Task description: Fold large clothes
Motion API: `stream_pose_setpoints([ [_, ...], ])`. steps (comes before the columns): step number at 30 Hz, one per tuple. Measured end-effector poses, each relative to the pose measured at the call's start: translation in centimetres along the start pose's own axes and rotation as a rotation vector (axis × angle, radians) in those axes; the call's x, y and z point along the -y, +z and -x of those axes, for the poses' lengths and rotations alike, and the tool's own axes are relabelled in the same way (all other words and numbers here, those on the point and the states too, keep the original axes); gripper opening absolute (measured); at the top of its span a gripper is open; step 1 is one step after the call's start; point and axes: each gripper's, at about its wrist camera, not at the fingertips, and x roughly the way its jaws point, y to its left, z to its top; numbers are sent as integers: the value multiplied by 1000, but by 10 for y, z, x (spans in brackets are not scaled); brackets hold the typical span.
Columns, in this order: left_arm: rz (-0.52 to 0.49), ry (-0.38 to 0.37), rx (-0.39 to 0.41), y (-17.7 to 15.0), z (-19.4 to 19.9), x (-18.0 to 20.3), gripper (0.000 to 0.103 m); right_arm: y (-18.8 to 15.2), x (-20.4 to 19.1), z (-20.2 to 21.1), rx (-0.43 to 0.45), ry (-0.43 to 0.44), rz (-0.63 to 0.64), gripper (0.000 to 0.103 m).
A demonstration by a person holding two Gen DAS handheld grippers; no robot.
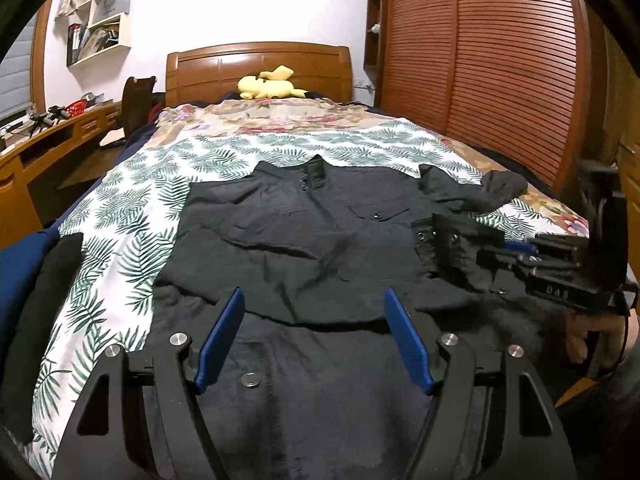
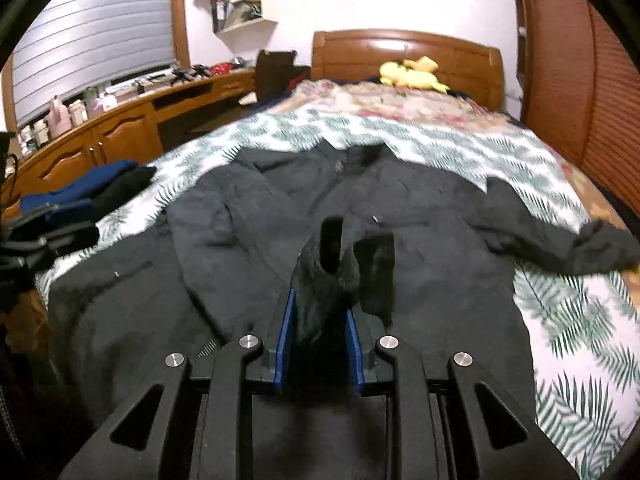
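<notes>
A large black jacket (image 1: 304, 232) lies spread front-up on the leaf-print bedspread (image 1: 120, 220), collar toward the headboard. My left gripper (image 1: 314, 294) hovers over the jacket's lower part, its blue pads wide apart with nothing between them. At the jacket's right side my right gripper (image 1: 508, 250) holds a bunched fold of the jacket's fabric with snaps (image 1: 452, 248). In the right wrist view, the right gripper's (image 2: 320, 304) pads press on that fold (image 2: 316, 280), which stands up above the jacket (image 2: 440, 248). One sleeve (image 2: 600, 248) trails off to the right.
A yellow plush toy (image 1: 268, 84) lies by the wooden headboard (image 1: 260, 60). Dark folded clothes (image 1: 44, 300) sit at the bed's left edge. A wooden desk (image 1: 48, 140) runs along the left, slatted wardrobe doors (image 1: 500, 60) along the right. A hand (image 1: 600, 336) grips the right tool.
</notes>
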Motion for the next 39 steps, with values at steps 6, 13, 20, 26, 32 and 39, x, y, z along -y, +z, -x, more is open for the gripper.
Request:
stream_pose_setpoints([
  [6,-22,-15,-4,2,-6,15,73,-4,9,1,-59,-17,-30,24],
  [13,-44,-29,-11,2,-11,32,73,3,19,20,-15,-18,-62,35],
  [20,-61,-47,-23,2,-19,48,73,-1,32,13,-25,-51,-113,48],
  [26,-80,-66,-37,-1,-24,60,73,2,46,4,-45,-85,-145,49],
  [32,-87,-73,-33,-1,-26,69,73,25,50,-11,-37,-73,-139,49],
  [39,-86,-72,-39,-3,-29,72,73,3,36,-59,-207,-22,-79,49],
])
